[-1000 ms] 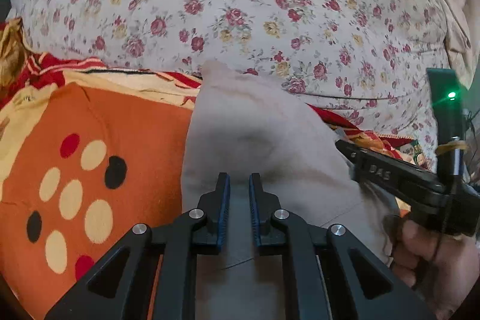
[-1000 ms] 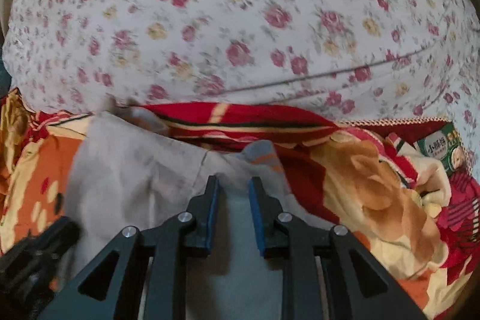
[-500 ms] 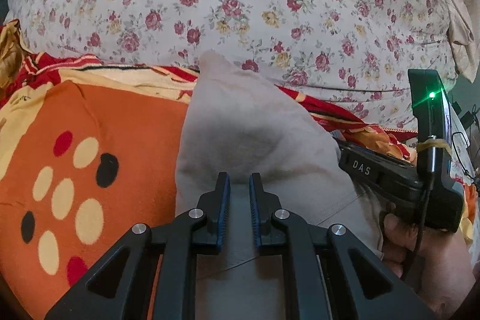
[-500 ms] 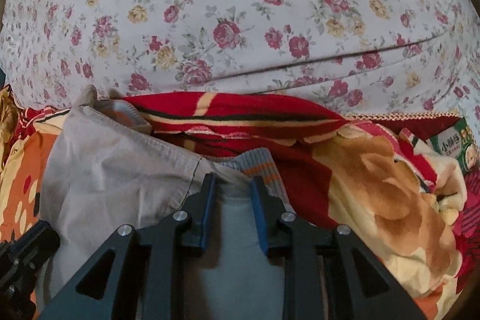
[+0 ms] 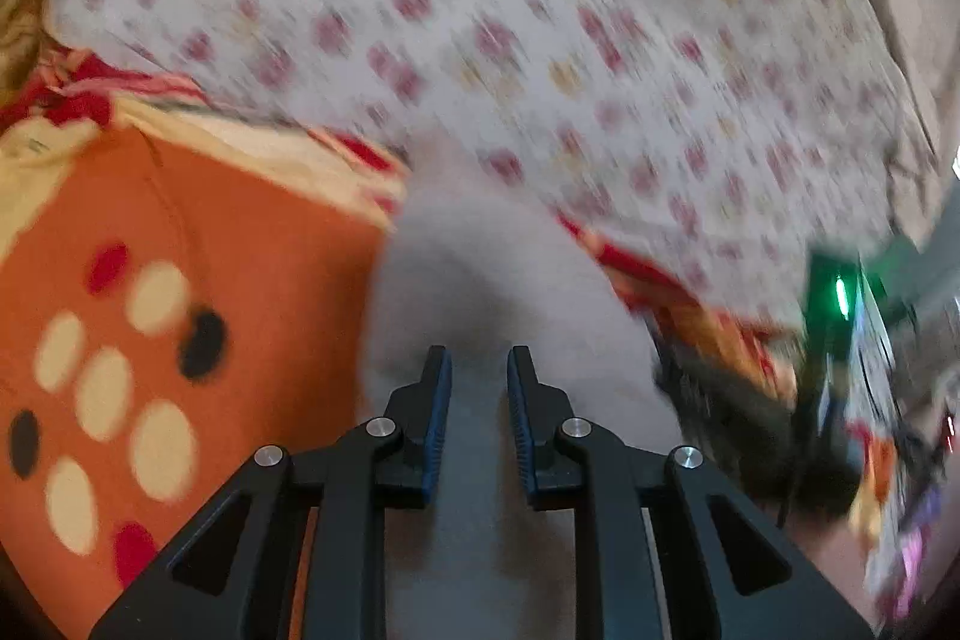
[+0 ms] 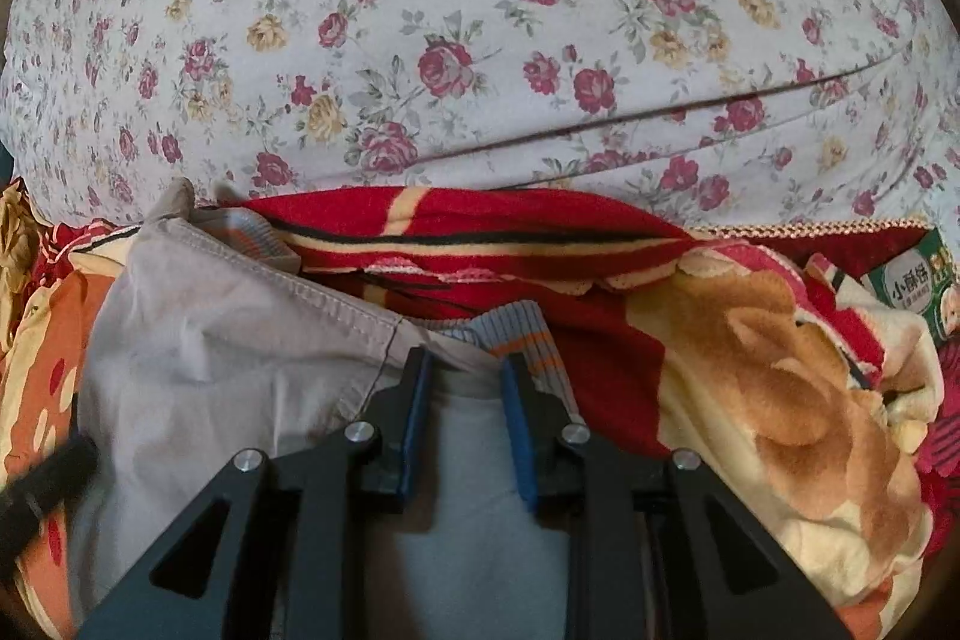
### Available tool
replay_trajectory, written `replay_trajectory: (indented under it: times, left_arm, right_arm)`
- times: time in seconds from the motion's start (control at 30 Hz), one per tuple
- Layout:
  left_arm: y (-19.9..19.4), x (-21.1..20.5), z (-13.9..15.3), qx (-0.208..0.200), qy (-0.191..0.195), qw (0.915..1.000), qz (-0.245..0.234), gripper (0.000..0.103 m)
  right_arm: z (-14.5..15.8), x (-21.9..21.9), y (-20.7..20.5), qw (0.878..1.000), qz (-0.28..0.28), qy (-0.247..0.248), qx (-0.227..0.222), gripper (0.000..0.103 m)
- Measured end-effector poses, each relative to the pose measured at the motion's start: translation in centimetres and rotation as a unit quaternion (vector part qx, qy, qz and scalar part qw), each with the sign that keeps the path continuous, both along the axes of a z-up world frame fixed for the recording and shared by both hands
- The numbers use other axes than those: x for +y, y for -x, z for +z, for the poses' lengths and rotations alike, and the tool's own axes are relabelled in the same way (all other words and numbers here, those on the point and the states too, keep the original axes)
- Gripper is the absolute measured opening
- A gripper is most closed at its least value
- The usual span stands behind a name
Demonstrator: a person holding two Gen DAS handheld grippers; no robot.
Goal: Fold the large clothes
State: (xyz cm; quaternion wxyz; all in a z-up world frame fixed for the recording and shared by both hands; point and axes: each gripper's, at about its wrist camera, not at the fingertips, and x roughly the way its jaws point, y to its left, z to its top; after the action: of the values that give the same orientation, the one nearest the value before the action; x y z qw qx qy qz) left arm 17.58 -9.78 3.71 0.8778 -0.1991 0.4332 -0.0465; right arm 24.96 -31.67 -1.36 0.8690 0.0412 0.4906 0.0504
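Note:
A grey garment (image 5: 492,292) lies on a bed; the left wrist view is blurred by motion. My left gripper (image 5: 478,370) is shut on a fold of this grey cloth, which runs between its blue pads. In the right wrist view the garment (image 6: 228,358) shows a stitched hem and a grey ribbed cuff with orange stripes (image 6: 528,334). My right gripper (image 6: 462,370) is shut on the grey cloth beside that cuff. The right gripper's body (image 5: 750,400) shows dark at the right of the left wrist view.
An orange blanket with cream, red and black dots (image 5: 180,310) lies to the left. A red and cream plush blanket (image 6: 750,370) lies to the right. A floral sheet (image 6: 480,40) covers the bed behind. A green packet (image 6: 912,286) sits at the far right.
Both grippers kept hold of the grey garment. The left one is moving fast, so its view has blurred. The right one moved closer in, and more of the hem and ribbed cuff shows.

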Motion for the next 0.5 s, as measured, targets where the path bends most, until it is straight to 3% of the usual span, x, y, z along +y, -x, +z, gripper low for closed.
replay_trajectory:
  times: [0.07, 0.33, 0.5]
  left_arm:
    - [-0.9, 0.9, 0.3, -0.006, 0.004, 0.9992, 0.039, 0.013]
    - [-1.9, 3.2, 1.3, -0.018, -0.014, 0.9974, 0.069, 0.013]
    - [-1.7, 3.5, 0.4, 0.006, -0.022, 0.9976, 0.065, 0.013]
  right_arm:
    - [0.0, 0.2, 0.2, 1.0, -0.001, 0.003, -0.004, 0.024]
    - [0.0, -0.6, 0.7, 1.0, -0.003, -0.018, -0.009, 0.024]
    - [0.3, -0.9, 1.1, 1.0, -0.003, -0.013, -0.014, 0.024]
